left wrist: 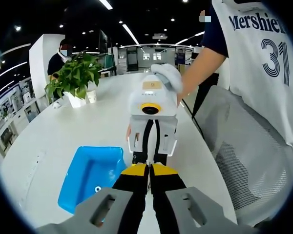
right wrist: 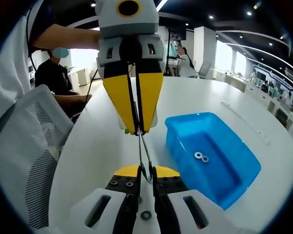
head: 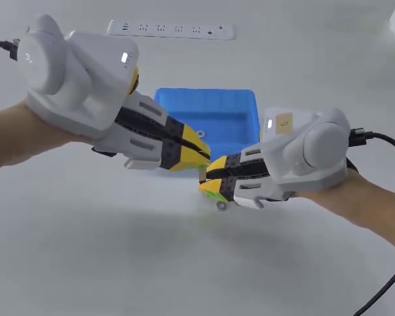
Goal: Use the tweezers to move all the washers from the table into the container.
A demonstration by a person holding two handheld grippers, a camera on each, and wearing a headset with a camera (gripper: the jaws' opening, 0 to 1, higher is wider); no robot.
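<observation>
Washer point(right wrist: 146, 215) lies on the table point(right wrist: 88, 161), low between the right gripper's point(right wrist: 146, 171) jaws in its own view. Two more washers point(right wrist: 201, 157) sit inside the blue container point(right wrist: 234, 180) just beside. Tweezers point(right wrist: 142, 146) are clamped at the back end by the left gripper point(right wrist: 136, 129), jaws tight on them. Prongs nearly closed, tips between the right gripper's jaws, which pinch in on them. Can't tell if the tips hold anything.
</observation>
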